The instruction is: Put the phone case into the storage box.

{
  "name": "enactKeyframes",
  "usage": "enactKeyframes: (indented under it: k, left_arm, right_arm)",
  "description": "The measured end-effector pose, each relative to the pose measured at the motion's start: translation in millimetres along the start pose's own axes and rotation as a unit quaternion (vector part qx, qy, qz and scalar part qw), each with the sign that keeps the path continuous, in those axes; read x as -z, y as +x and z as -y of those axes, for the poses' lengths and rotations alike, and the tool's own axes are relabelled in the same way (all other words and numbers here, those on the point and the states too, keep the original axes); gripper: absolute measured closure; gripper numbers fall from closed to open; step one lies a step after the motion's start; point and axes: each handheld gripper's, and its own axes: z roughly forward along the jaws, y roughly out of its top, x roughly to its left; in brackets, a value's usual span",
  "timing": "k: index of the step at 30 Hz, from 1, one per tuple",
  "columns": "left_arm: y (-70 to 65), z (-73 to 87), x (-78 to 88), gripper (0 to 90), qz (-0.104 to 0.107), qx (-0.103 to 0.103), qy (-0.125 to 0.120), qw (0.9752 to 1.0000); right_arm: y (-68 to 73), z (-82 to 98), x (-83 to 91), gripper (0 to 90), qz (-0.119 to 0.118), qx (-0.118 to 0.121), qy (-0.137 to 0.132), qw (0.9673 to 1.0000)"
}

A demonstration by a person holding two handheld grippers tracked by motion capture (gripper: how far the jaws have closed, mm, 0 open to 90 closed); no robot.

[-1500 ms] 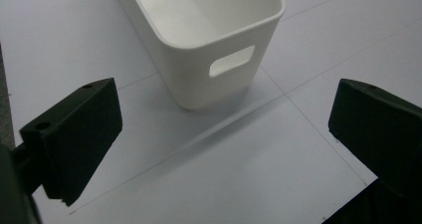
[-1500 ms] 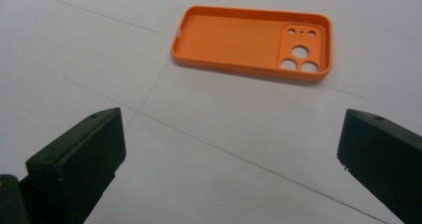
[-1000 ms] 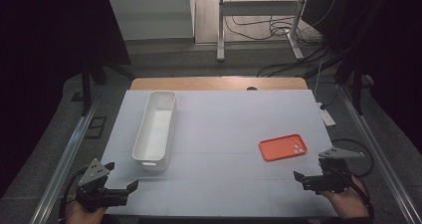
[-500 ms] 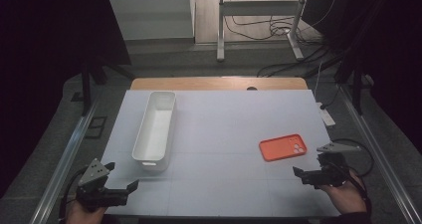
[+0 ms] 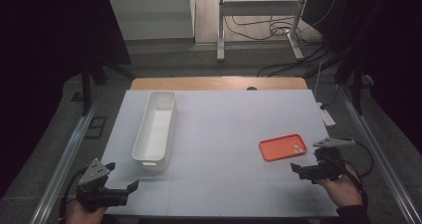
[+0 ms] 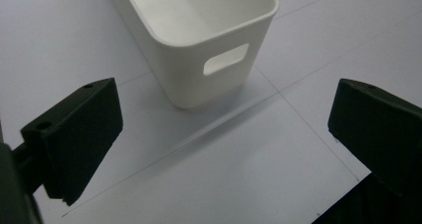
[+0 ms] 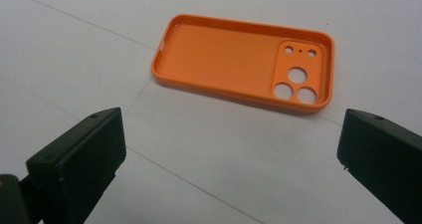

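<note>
High view: your right gripper (image 5: 304, 170) sits at the near right of the white table (image 5: 234, 134), its 2 jaws spread apart and holding nothing. The orange phone case (image 5: 282, 147) lies flat on the table just beyond it, near but not touching. In the right gripper view the case (image 7: 244, 63) rests open side up, its camera cut-outs toward the right of that view, in line with the gap between your jaws and clear of both.

Your left gripper (image 5: 123, 181) is at the near left corner, jaws also wide apart and empty. The white bin (image 5: 155, 129) stands upright just ahead of it, long side running away from you. In the left gripper view the bin's near end (image 6: 209, 45) with its handle slot faces your jaws, apart from them.
</note>
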Motion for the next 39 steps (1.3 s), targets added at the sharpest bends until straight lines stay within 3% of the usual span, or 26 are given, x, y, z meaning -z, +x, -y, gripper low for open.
enactKeyframes:
  k: [6, 14, 21, 39]
  left_arm:
    - [0.4, -0.1, -0.2, 1.6, 0.003, 0.001, 0.001, 1.0]
    - [0.9, -0.2, -0.4, 1.6, 0.004, 0.002, 0.003, 1.0]
    - [1.0, -0.2, -0.5, 1.9, 0.005, 0.003, 0.003, 1.0]
    - [0.6, -0.3, -0.6, 2.2, 0.006, 0.0, 0.003, 1.0]
  right_arm:
    - [-1.5, -4.2, -6.7, 0.0, -0.007, 0.005, 0.007, 0.9999]
    - [-6.4, -12.1, -14.0, 0.0, 0.002, -0.005, 0.004, 1.0]
    - [-8.2, -16.6, -20.1, 0.0, 0.003, 0.005, 0.003, 1.0]
    - [-15.7, -28.9, -31.7, 0.0, 0.009, -0.002, 0.008, 0.9999]
